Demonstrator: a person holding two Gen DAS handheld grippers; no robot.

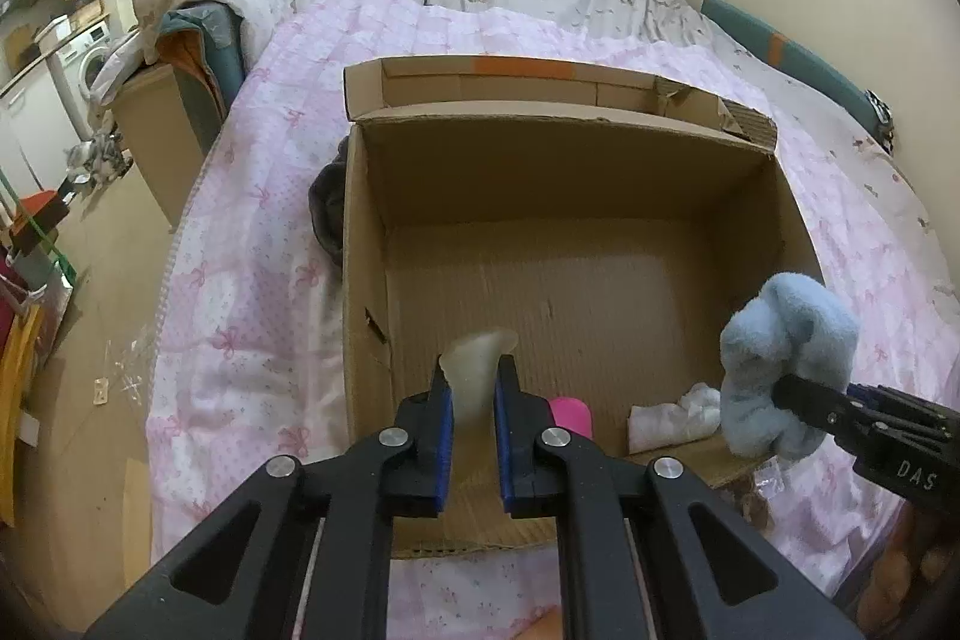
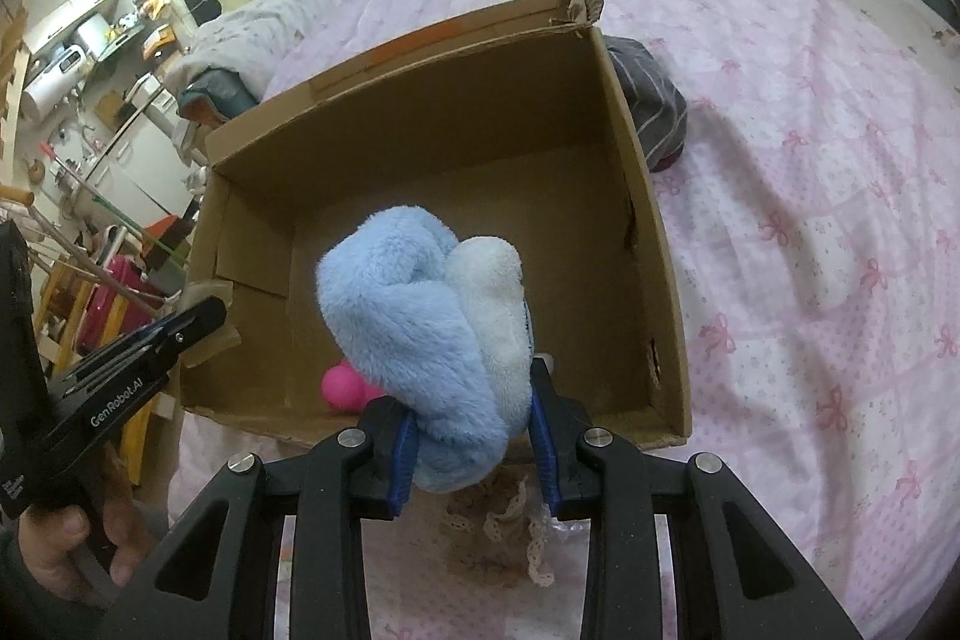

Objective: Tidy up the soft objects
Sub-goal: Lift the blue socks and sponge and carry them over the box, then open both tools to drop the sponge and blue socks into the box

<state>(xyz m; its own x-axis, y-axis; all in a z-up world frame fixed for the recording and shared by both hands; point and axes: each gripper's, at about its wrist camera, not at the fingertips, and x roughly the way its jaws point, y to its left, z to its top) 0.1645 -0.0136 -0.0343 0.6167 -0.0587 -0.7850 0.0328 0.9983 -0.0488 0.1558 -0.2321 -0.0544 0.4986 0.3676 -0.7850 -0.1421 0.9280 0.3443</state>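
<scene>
Left gripper (image 1: 474,388) clamped on pale floppy piece (image 1: 477,361), upright over open box (image 1: 558,172). Right gripper (image 2: 471,436) squeezing blue plush (image 2: 408,304), standing upward. Pink ball (image 2: 342,385) and white cloth (image 1: 675,415) inside box.

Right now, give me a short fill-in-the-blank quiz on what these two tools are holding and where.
The right tool grips a fluffy ____ toy.
The left tool pinches a pale, translucent piece over the cardboard ____.
Inside the box, beside a white cloth, lies a ____ ball.

Missing words: blue; box; pink
</scene>
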